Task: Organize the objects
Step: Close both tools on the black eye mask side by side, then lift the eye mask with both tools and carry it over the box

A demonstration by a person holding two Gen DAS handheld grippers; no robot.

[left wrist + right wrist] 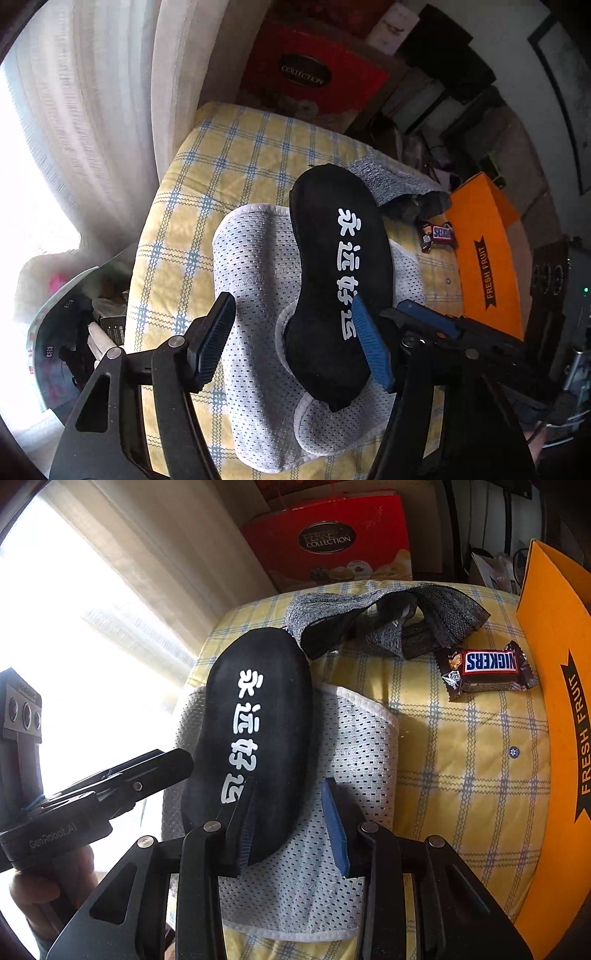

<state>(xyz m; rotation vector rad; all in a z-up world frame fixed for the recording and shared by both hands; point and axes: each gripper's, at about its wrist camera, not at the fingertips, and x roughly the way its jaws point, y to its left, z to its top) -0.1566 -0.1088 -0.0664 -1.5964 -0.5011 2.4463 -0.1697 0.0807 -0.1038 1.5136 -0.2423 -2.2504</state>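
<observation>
The black sock (pixel 255 738) is soft and light; the right gripper (pixel 291 827), half spread, straddles its near end.

Open checked cloth (pixel 461 775) lies between the mesh pad (pixel 369 738) and orange box (pixel 554 701).

Blown-out daylight through the curtain (pixel 92 122) at left; fisheye-bent edges, dim right side
</observation>
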